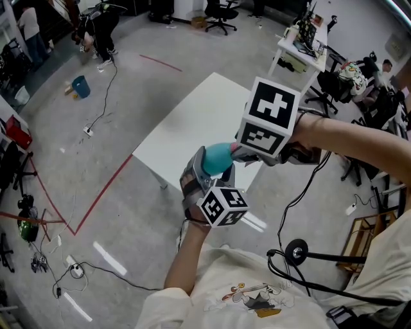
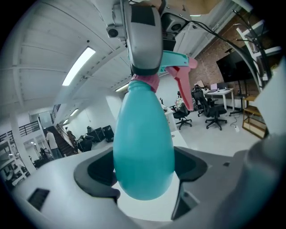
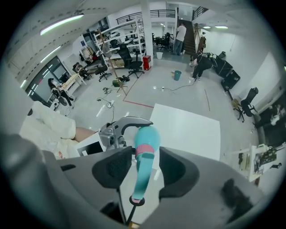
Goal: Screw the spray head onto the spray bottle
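I hold a teal pear-shaped spray bottle [image 1: 218, 157] in mid-air above the near corner of a white table [image 1: 192, 122]. My left gripper [image 1: 202, 170] is shut on the bottle's wide body [image 2: 143, 143], pads pressing both sides. The teal and pink spray head [image 2: 178, 67] sits on the bottle's neck over a pink collar [image 2: 147, 82]. My right gripper [image 1: 239, 153] points steeply down over it. In the right gripper view the spray head [image 3: 140, 179] stands between the jaws of my right gripper [image 3: 144, 165], with a thin gap at the pads.
A grey floor with red tape lines and cables surrounds the table. A teal bucket [image 1: 80, 85] stands far left. Desks and office chairs [image 1: 221, 13] fill the back and right. People stand near the stairs [image 3: 181, 36].
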A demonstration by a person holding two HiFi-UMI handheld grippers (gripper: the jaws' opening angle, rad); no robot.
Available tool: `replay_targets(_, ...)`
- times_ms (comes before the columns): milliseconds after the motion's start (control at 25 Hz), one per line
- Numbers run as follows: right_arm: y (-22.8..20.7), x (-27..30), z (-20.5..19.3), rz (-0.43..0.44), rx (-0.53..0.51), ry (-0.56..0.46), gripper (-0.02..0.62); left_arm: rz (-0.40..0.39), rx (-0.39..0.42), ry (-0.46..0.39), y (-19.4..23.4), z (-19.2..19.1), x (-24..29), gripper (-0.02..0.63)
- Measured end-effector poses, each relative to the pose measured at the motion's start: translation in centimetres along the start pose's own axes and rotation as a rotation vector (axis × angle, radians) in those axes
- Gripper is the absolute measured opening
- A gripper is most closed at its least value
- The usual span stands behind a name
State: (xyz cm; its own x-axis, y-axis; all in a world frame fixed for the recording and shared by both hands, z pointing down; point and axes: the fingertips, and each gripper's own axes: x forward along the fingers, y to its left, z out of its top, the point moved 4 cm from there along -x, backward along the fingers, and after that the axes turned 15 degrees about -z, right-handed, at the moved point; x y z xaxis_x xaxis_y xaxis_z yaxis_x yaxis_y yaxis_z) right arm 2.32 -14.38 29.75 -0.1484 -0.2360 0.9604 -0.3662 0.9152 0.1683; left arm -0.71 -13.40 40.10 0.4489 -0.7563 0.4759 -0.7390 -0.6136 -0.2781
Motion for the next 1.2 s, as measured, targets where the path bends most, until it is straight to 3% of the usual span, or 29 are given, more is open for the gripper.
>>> replay_targets(200,-0.2,-0.8,0.7,-0.007,0.022,-0.034,0.184,-0.037,-0.037,-0.020,-0.1,-0.5,-0.2,0.400)
replay_targets(400,-2.2,-4.7,1.0,0.008,-0.002,-0.195,0.184,-0.129,-0.073,-0.040,-0.5,-0.2,1.2,0.400)
replay_targets(480,-2.3,-6.6,1.2,-0.019,-0.120,-0.287,0.184,-0.202,-0.061,-0.057,-0.4,-0.4,0.9,0.400)
replay_targets(600,-2.2,-8.6,0.5,-0.124,-0.397,-0.384,0.184,-0.311,-0.021,-0.070,0.2,-0.6,0.3,0.399)
replay_targets(880,-0.7,-8.2,-2.5,-0.352,-0.939,-0.451,0.184,-0.568,0.046,-0.084,0.5,0.1,-1.0,0.400)
replay_targets(1040,0.7,-7.3,-3.1,-0.434,-1.169,-0.467,0.184,-0.727,0.106,-0.091,-0.9,0.6,-1.2,0.400)
replay_targets(1200,1.9,-6.4,-3.1,-0.461,-1.326,-0.443,0.184,-0.794,0.140,-0.074,-1.3,0.4,-1.5,0.400)
